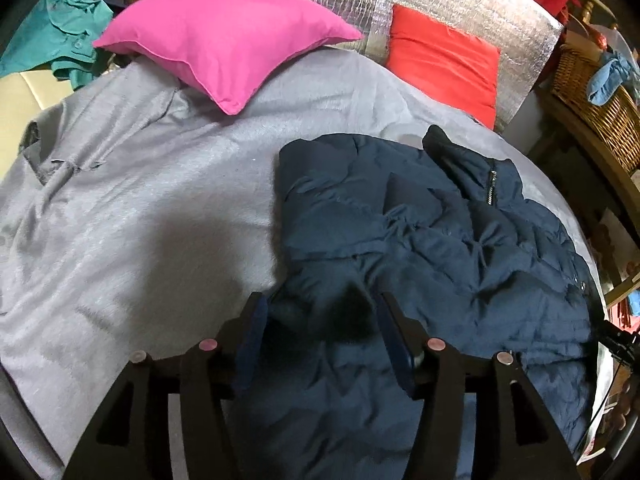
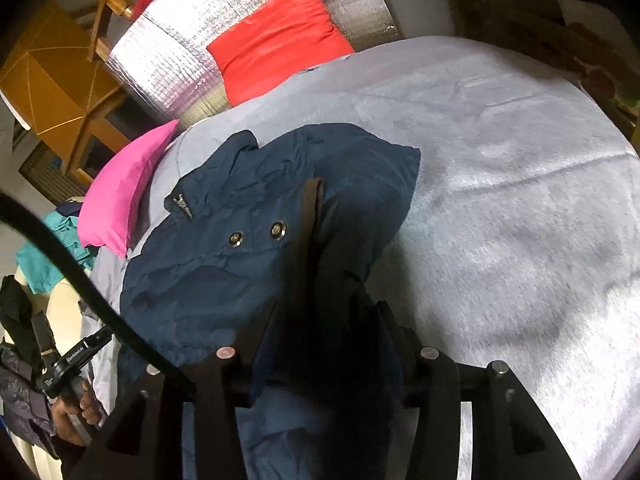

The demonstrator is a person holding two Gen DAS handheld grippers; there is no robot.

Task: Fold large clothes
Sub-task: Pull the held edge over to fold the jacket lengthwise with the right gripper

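Note:
A navy quilted jacket (image 1: 420,232) lies spread on the grey bed cover (image 1: 140,200), collar and zip toward the far side. My left gripper (image 1: 320,300) is over its near edge, and a dark fold of the jacket fills the gap between its blue pads. In the right wrist view the jacket (image 2: 248,208) shows two metal snaps. A bunch of its cloth rises between the fingers of my right gripper (image 2: 328,308), which is shut on it. A hand holding the other gripper's handle (image 2: 68,368) is visible at the lower left.
A pink pillow (image 1: 224,36) and a red pillow (image 1: 444,60) lie at the head of the bed against a silver foil panel (image 1: 460,4). Teal clothes (image 1: 64,24) are heaped at the far left. A wicker basket (image 1: 596,96) stands to the right. A black cable (image 2: 72,268) crosses the right wrist view.

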